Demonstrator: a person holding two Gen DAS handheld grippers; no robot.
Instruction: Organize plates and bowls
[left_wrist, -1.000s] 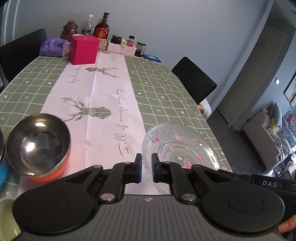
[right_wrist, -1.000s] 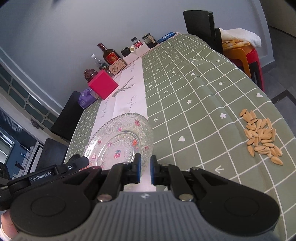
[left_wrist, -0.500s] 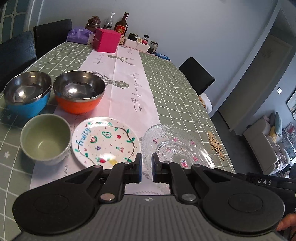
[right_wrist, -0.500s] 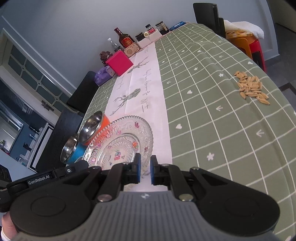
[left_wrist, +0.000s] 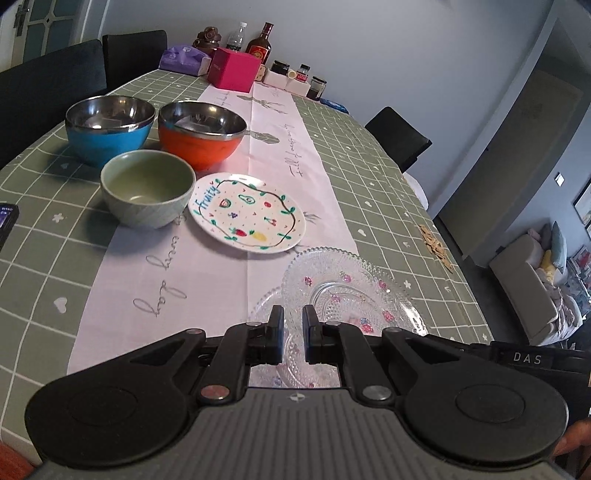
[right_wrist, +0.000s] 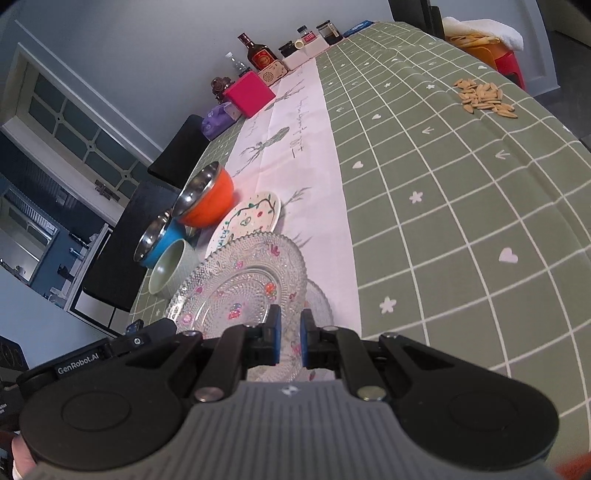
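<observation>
A clear beaded glass plate (left_wrist: 351, 291) (right_wrist: 240, 284) with small coloured flowers hangs low over the near end of the table. My left gripper (left_wrist: 293, 321) and my right gripper (right_wrist: 290, 321) are side by side, both shut on its near rim. Just under it shows the rim of a second glass plate (left_wrist: 264, 306) (right_wrist: 319, 299). Beyond lie a white "Fruity" plate (left_wrist: 247, 212) (right_wrist: 255, 216), a pale green bowl (left_wrist: 147, 192) (right_wrist: 173, 269), an orange steel bowl (left_wrist: 201, 136) (right_wrist: 207, 199) and a blue steel bowl (left_wrist: 109, 129) (right_wrist: 162, 240).
A pile of seeds (left_wrist: 436, 243) (right_wrist: 484, 99) lies near the table's right edge. A pink box (left_wrist: 234, 74) (right_wrist: 249, 94), bottles and jars stand at the far end. A phone (left_wrist: 5, 221) lies at the left edge. Dark chairs (left_wrist: 399, 140) flank the table.
Both grippers have drawn back toward the near end of the table and sunk, carrying the glass plate. The bowls, the Fruity plate and a second glass plate have come into view.
</observation>
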